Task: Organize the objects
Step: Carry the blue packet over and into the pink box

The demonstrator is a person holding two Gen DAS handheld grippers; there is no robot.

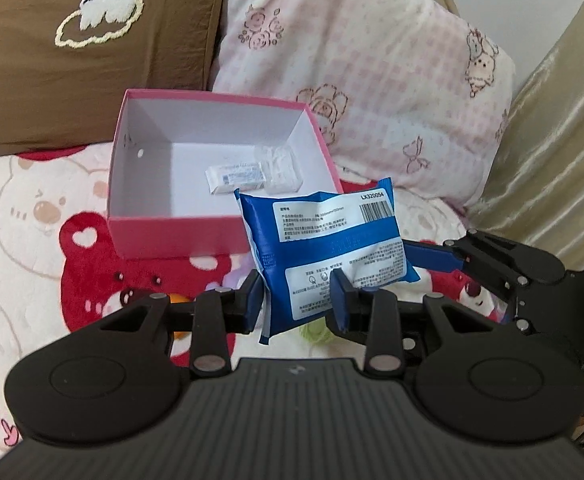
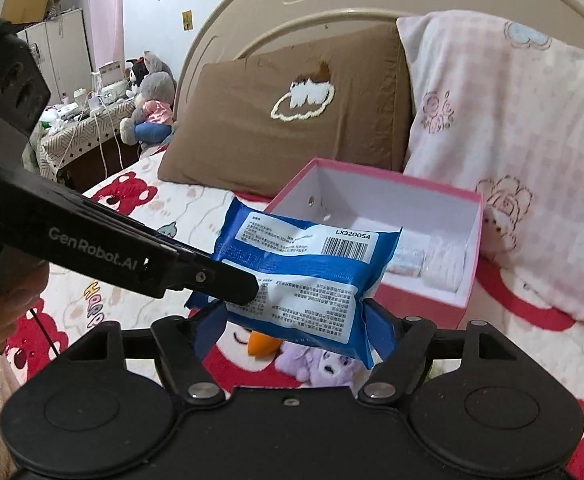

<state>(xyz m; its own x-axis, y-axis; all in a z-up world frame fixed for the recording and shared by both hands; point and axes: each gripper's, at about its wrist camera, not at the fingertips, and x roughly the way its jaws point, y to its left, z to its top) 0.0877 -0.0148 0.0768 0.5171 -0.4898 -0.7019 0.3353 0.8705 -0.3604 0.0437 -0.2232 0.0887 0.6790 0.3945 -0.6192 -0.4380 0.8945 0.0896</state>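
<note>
A blue packet (image 1: 324,252) with white labels and a barcode hangs above the bed, in front of an open pink box (image 1: 172,240). My left gripper (image 1: 298,300) is shut on the packet's lower edge, its blue pads pressing both sides. In the right wrist view the left gripper (image 2: 236,284) reaches in from the left and clamps the packet (image 2: 304,272). My right gripper (image 2: 296,328) stands open and wide, with the packet lying between its fingers. The box (image 2: 424,308) holds a small white pack (image 1: 236,178) and a clear plastic bag (image 1: 282,168).
A brown pillow (image 1: 72,60) and a pink patterned pillow (image 1: 372,80) lean behind the box. Under the grippers on the bear-print blanket (image 1: 32,220) lie a purple plush toy (image 2: 324,364) and an orange item (image 2: 264,344). A cluttered bedside table (image 2: 84,120) stands far left.
</note>
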